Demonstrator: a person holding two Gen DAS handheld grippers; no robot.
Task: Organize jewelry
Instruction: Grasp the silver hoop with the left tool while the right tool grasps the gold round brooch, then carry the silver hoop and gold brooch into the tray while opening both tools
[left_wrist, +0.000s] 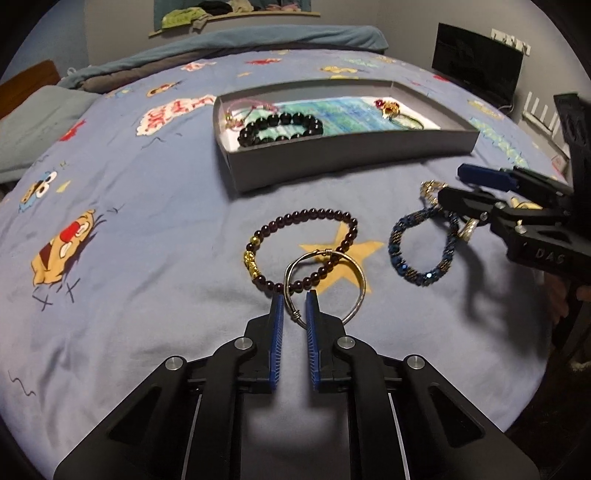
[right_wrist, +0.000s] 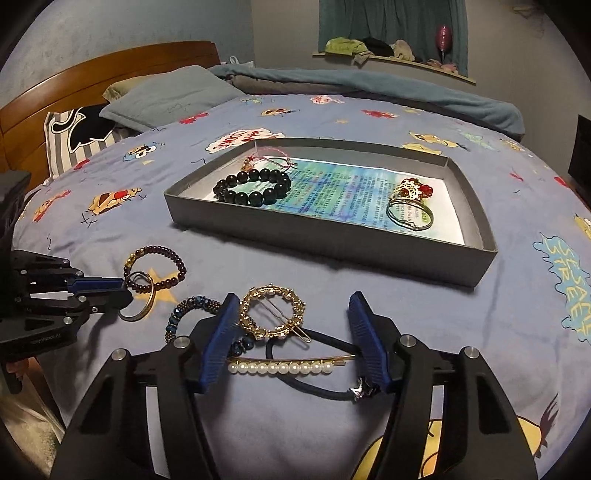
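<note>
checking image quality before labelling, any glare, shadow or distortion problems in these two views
Left wrist view: heavy fisheye bowing of the grey box, dim corners, a dark shadow under the left gripper, bangle sharp. Right wrist view: same curvature, glare on the paper lining the box, pearl clip crisp.

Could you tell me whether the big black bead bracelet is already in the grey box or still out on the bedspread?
In: the black bead bracelet lies inside the grey box, on the printed paper lining.
</note>
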